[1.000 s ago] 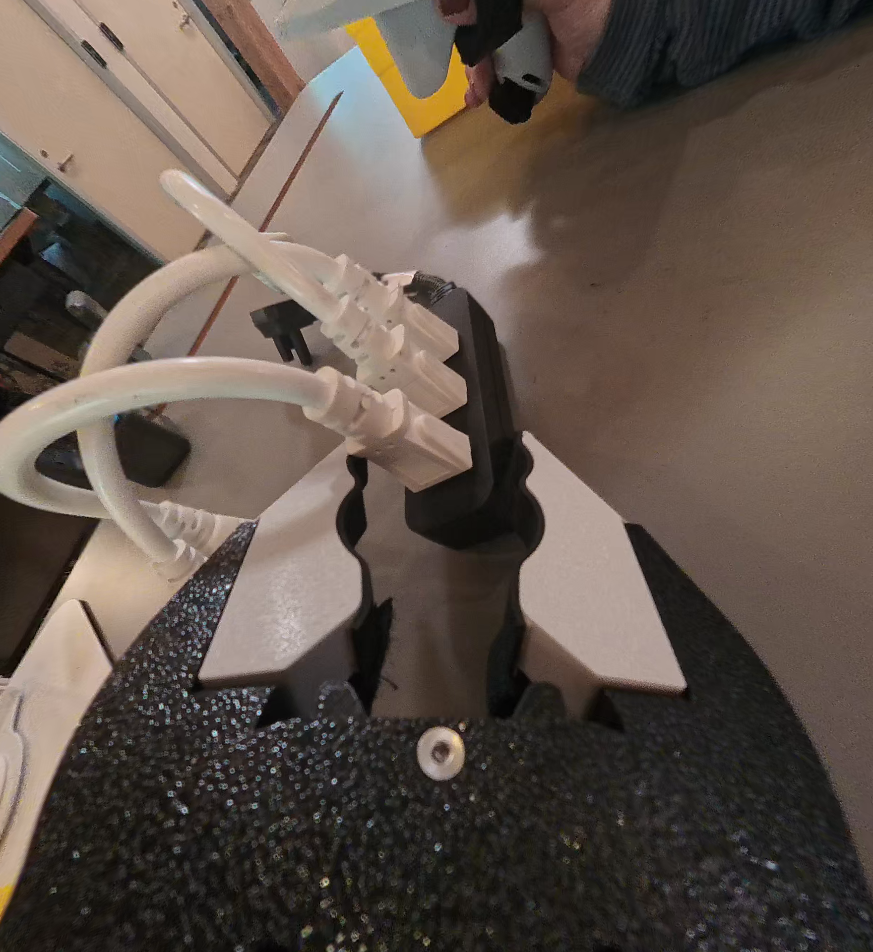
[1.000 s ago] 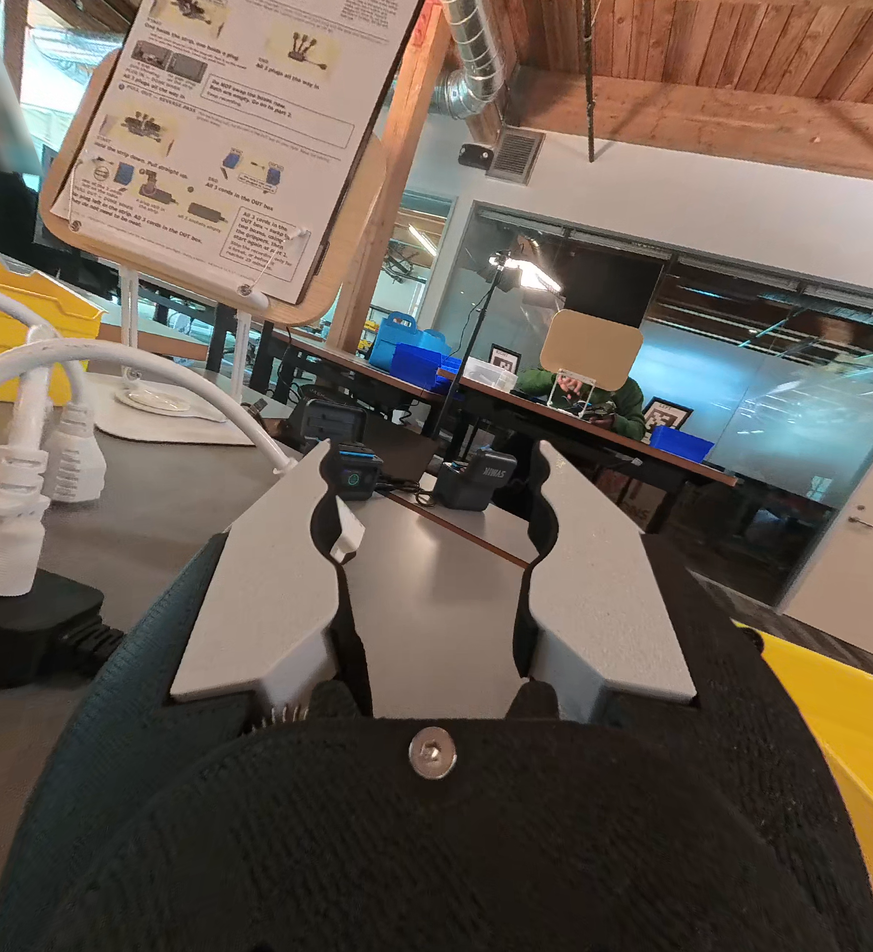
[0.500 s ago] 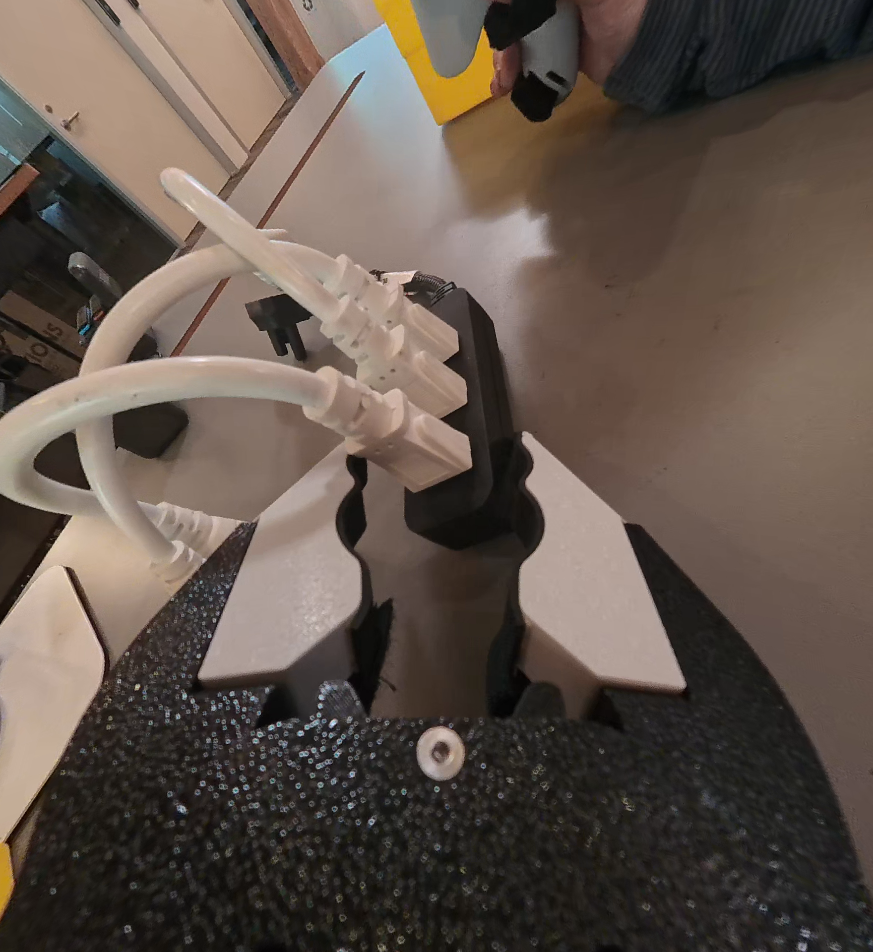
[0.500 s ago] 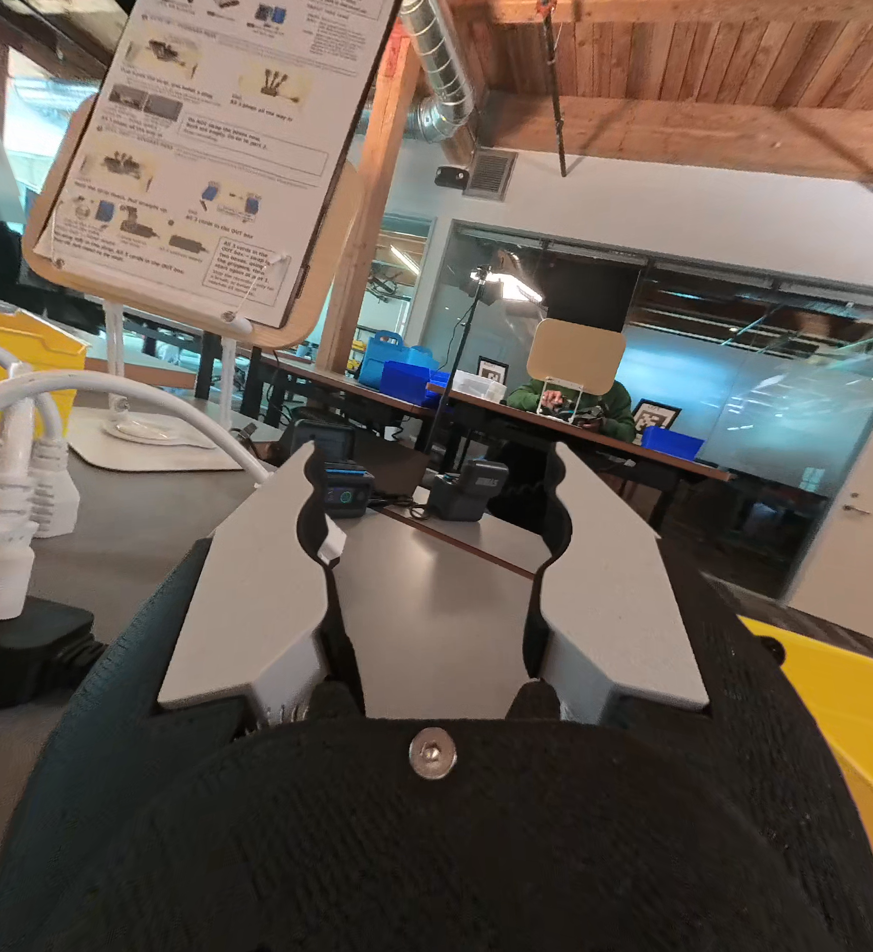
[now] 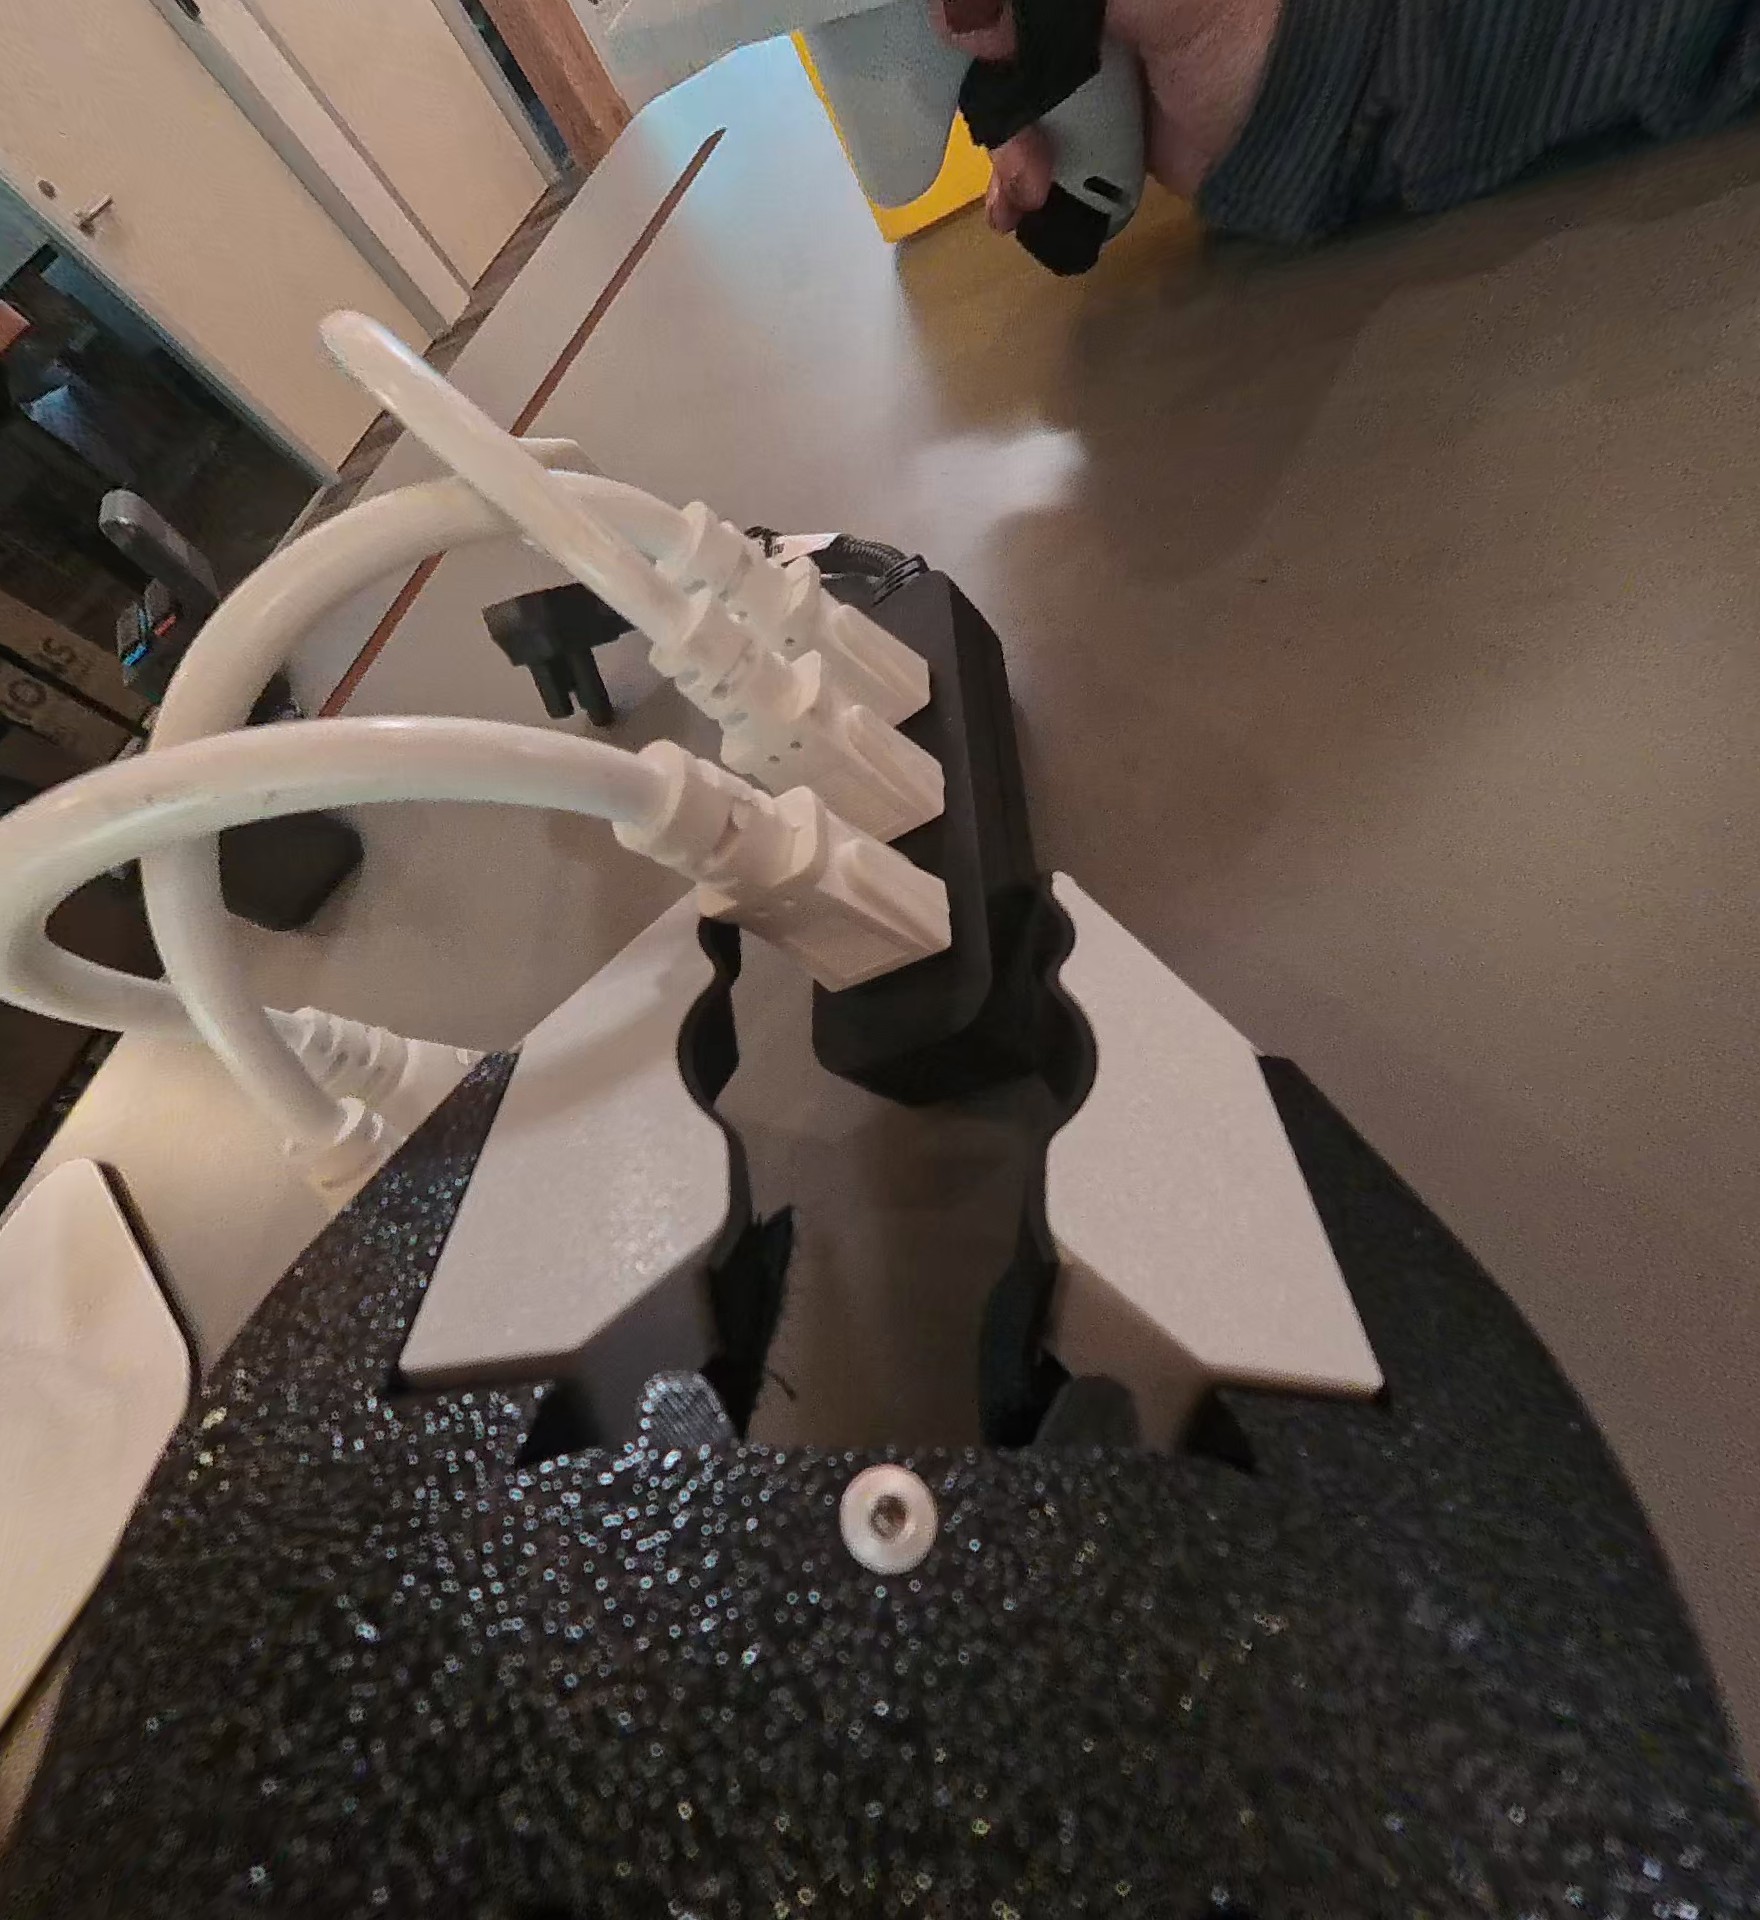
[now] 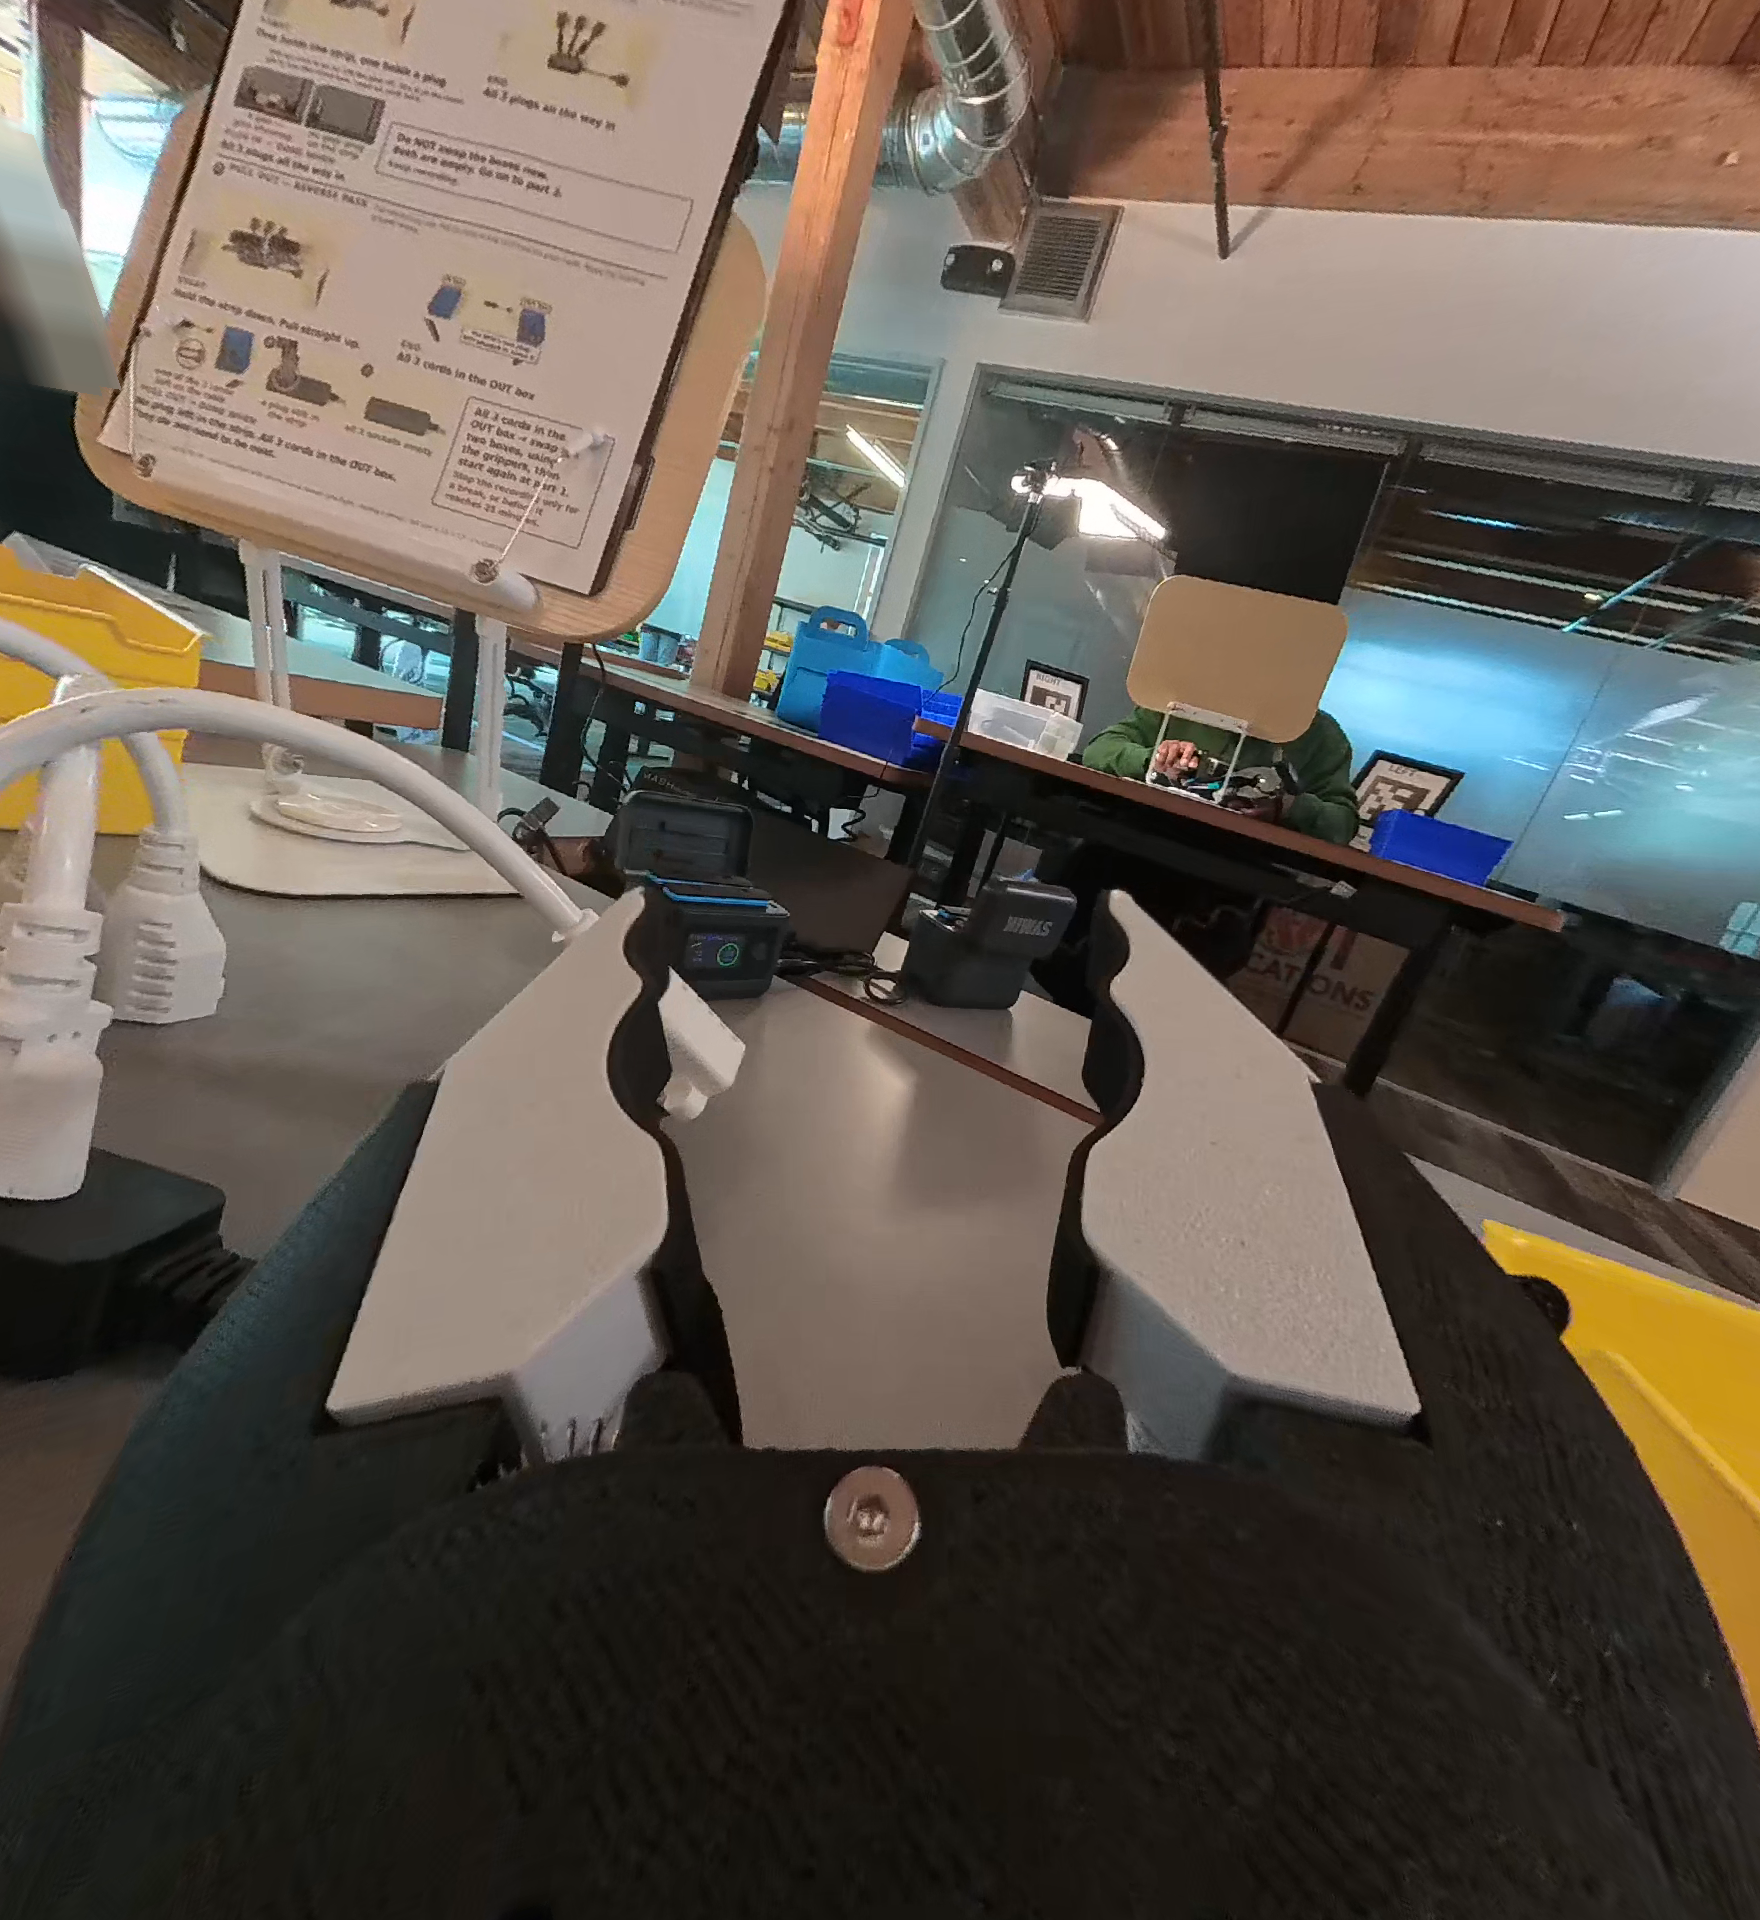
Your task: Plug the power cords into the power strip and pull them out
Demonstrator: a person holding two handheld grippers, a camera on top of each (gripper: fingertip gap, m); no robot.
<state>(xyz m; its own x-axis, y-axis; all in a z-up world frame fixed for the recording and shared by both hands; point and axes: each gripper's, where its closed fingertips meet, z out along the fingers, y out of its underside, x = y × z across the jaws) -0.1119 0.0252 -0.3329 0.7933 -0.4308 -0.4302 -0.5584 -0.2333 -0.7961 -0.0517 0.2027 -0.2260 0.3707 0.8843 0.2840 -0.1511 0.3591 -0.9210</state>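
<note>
With all three white plugs point(image 5: 834, 821) seated in the black power strip point(image 5: 969, 790) on the grey table point(image 5: 1427, 727), little is changed: the strip's near end is apparently kept braced between the left gripper point(image 5: 886, 997), while the right gripper point(image 6: 871, 1023) is kept spread, empty, aside, so pulling-out is judged next.

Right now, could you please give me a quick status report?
Left claw around power strip end. Right claw open, empty, off to the side. Three white plugs seated. Nothing in the way.
</note>
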